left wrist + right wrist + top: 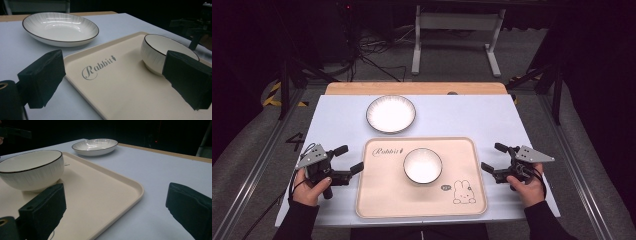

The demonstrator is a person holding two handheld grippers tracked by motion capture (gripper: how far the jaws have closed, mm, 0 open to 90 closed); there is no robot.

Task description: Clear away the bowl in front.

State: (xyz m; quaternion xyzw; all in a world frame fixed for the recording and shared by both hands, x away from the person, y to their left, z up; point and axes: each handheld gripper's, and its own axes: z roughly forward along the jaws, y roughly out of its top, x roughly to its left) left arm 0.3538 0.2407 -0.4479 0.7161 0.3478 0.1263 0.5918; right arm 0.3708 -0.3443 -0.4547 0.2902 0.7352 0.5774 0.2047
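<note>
The left gripper [348,167] and right gripper [493,163] stood with jaws released and empty, each just beside a short edge of the cream tray [382,195], which lay on the near half of the table [492,115]. The tray appeared stiff and light with a raised rim, best taken at both short edges and kept level. The bowl [423,165] at its centre looked glazed, slippery and fragile; the plate [390,114] lay beyond.
</note>
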